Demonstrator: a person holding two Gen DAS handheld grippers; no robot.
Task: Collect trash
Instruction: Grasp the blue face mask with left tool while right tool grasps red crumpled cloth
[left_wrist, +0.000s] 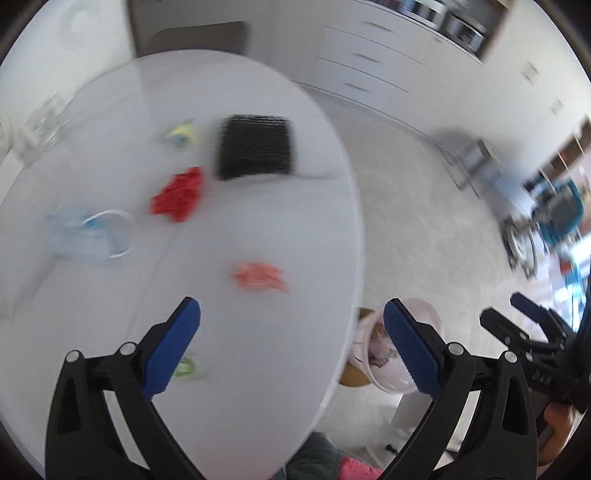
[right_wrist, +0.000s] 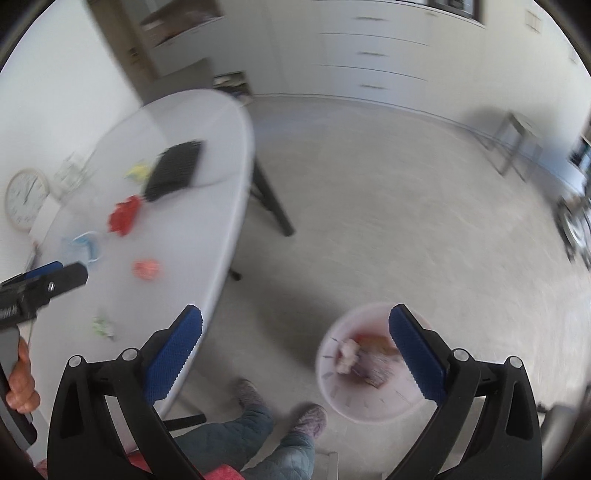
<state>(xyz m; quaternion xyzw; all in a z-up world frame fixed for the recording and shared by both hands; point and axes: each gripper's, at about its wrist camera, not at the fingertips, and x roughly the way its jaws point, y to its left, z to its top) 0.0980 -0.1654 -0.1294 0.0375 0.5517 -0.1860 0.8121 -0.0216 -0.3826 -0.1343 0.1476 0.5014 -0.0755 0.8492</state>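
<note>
Both the left hand-held gripper (left_wrist: 291, 321) and right hand-held gripper (right_wrist: 295, 328) gape wide, empty. Crumpled wrappers (left_wrist: 260, 276) on the desk (left_wrist: 258, 369) look light, soft; pinch the middle, then bin (right_wrist: 332, 398).

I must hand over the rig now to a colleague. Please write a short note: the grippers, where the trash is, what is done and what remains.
Left gripper: open, empty, over the near edge of the white table.
Right gripper: open, empty, above the floor by the pink bin.
Done: the bin already holds some scraps.
Left on the table: red wrapper, pink piece, yellow piece, green piece, blue mask. A black tray stands there too.
</note>
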